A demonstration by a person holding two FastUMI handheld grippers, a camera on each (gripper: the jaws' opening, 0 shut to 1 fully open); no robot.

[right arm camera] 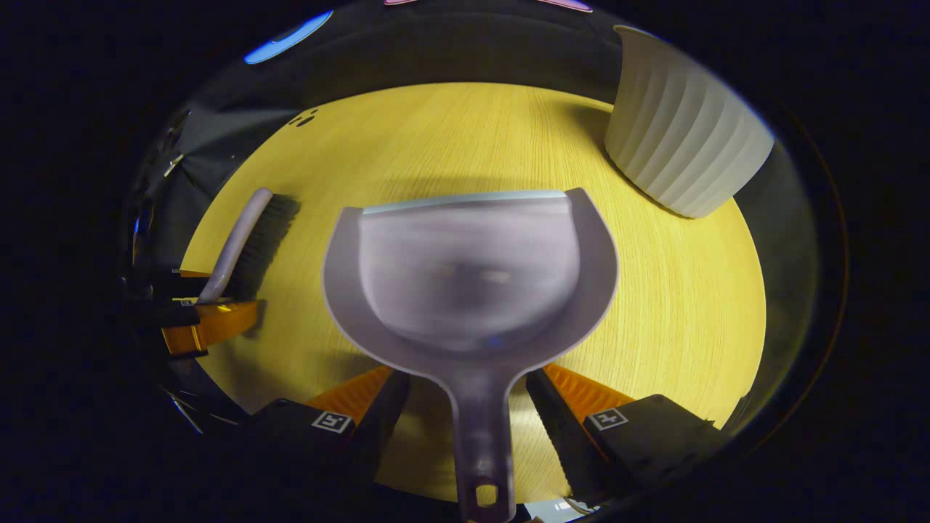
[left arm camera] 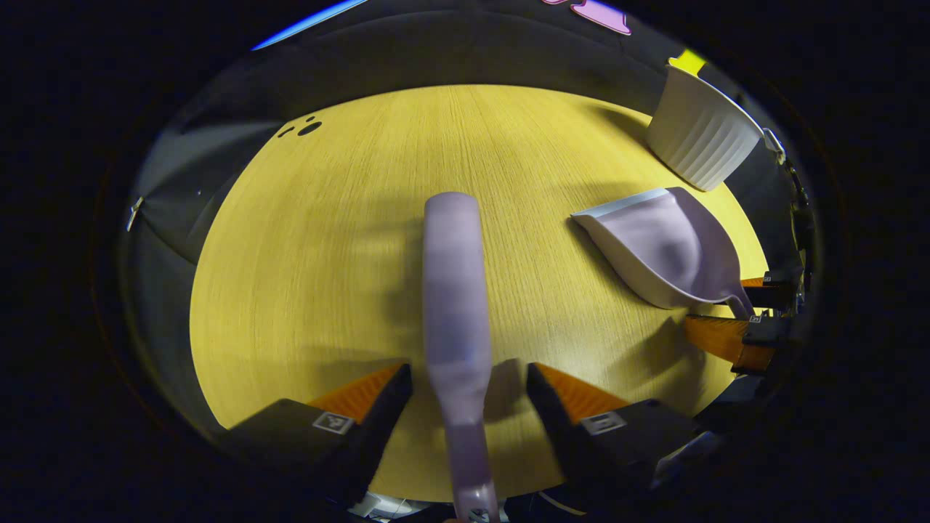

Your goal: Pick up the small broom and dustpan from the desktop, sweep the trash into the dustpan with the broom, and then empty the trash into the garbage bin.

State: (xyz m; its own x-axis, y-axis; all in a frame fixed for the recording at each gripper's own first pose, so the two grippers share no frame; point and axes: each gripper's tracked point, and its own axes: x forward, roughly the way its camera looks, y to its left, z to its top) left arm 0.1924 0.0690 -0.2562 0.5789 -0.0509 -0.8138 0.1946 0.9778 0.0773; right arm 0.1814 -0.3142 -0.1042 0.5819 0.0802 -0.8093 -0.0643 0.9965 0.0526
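Dustpan [right arm camera: 468, 276] lies empty between the right gripper's [right arm camera: 468, 396] spread fingers; left gripper's [left arm camera: 468, 385] fingers straddle the broom [left arm camera: 454, 290].

Matt plastic dustpan [right arm camera: 472, 276] & ribbed bin [right arm camera: 683, 138]; wood-grain desktop [right arm camera: 683, 305].

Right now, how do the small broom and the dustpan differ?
The lilac plastic broom is long and narrow with dark bristles; the lilac plastic dustpan is a wide, shallow scoop, with no debris visible in it. The broom's handle runs between the left claw's open fingers, the dustpan's between the right claw's. Both share colour and the yellow wooden table.
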